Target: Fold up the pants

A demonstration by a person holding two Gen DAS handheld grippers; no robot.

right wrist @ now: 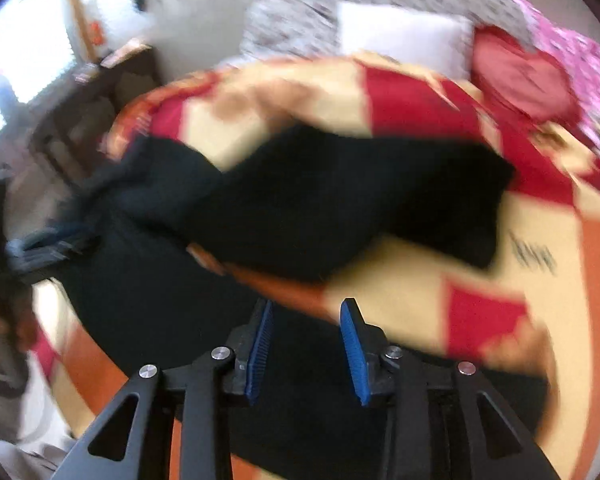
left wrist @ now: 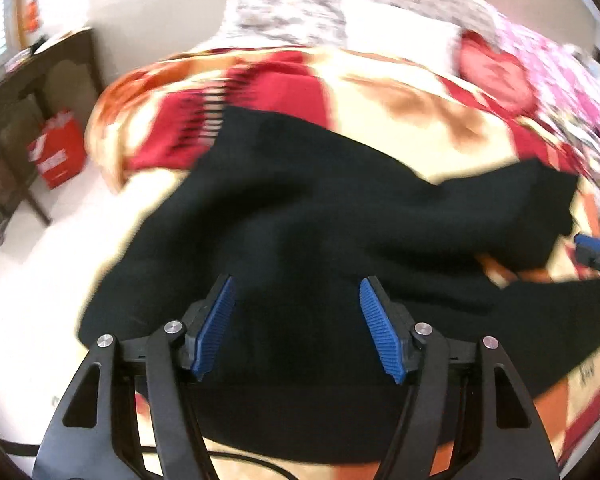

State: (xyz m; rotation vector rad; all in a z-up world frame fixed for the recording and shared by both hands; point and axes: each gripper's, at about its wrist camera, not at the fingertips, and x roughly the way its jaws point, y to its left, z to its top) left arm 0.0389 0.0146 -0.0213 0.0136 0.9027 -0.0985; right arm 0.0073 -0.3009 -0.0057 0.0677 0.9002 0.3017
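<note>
Black pants (left wrist: 320,216) lie spread on a bed with a red, cream and orange blanket (left wrist: 400,92). One leg reaches to the right, and blanket shows in a gap between the legs. My left gripper (left wrist: 298,284) is open and empty above the near part of the pants. My right gripper (right wrist: 306,306) is open and empty, its fingers over the pants' near edge (right wrist: 300,360). The pants (right wrist: 340,200) stretch across the right wrist view. The right gripper shows at the right edge of the left wrist view (left wrist: 598,252); the left gripper is blurred at the left of the right wrist view (right wrist: 48,246).
A white pillow (left wrist: 400,36), a red heart cushion (left wrist: 496,72) and pink floral bedding (left wrist: 572,92) lie at the far end of the bed. A dark wooden table (left wrist: 28,92) and a red bag (left wrist: 56,152) stand on the floor to the left.
</note>
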